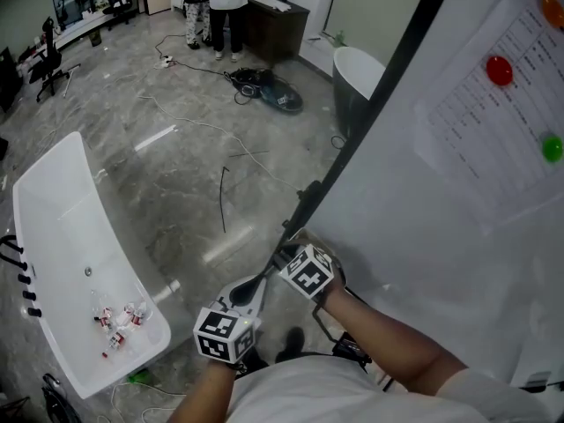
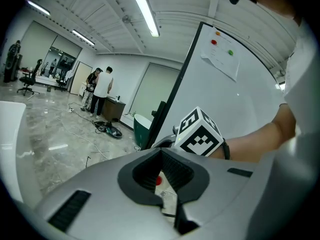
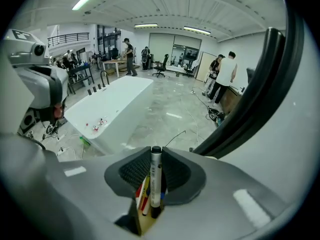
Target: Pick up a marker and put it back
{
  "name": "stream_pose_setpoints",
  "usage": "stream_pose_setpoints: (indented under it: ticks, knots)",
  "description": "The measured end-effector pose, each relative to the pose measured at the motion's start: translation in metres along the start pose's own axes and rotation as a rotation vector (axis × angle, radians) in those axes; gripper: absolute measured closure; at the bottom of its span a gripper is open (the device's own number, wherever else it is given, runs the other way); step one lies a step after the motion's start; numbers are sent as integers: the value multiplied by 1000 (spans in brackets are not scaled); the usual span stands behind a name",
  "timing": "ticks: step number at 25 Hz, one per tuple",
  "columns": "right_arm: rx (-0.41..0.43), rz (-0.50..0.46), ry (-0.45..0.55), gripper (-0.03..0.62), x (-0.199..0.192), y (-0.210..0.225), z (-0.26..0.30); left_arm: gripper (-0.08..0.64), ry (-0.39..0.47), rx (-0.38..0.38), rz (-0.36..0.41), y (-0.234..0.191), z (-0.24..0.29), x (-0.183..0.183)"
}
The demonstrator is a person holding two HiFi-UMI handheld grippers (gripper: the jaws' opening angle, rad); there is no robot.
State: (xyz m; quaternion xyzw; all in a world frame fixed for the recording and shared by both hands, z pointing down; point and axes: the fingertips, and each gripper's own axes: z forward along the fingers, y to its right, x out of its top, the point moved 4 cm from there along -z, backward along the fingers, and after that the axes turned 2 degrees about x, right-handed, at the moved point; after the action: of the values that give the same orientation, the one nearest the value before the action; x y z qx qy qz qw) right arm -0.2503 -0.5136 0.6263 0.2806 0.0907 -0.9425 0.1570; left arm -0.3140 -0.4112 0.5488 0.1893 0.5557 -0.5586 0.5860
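Downward, looks on two hand-held grippers close together beside the dark edge of a whiteboard [image 1: 441, 236], above a grey floor [image 1: 176, 148]. Along the right gripper [image 3: 155, 160]: jaws narrow, closed on a marker [image 3: 155, 176] with a white barrel and black cap. Stands upright between the pads, lower end down in a tan holder [image 3: 142, 224] just beneath the jaws, beside other markers [image 3: 141, 191] showing red and blue. Along the left gripper [image 2: 162, 176]: jaws a narrow gap apart, gripping nothing; through the gap, shows a small red spot and something pale, too small to name. Just beyond, takes in the right gripper's patterned cube [image 2: 199, 134] and a bare forearm [image 2: 255, 144]. Off to the left, well apart, lies a white bathtub [image 1: 62, 236] with small items inside.
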Motion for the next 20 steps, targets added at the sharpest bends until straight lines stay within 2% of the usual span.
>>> stream_pose_setpoints:
  ticks: [4,9,15,20]
  knots:
    - [20,25,48,523,0,0,-7,558,4,8,4,0,0,3]
    - [0,59,182,523,4,3,-44,558,14,10,31,8,-3,12]
    - [-59,74,448,523,17,4,-121,558,29,-18,66,40,-1,21]
    - [-51,205,714,523,26,9,-196,558,71,-51,119,61,0,45]
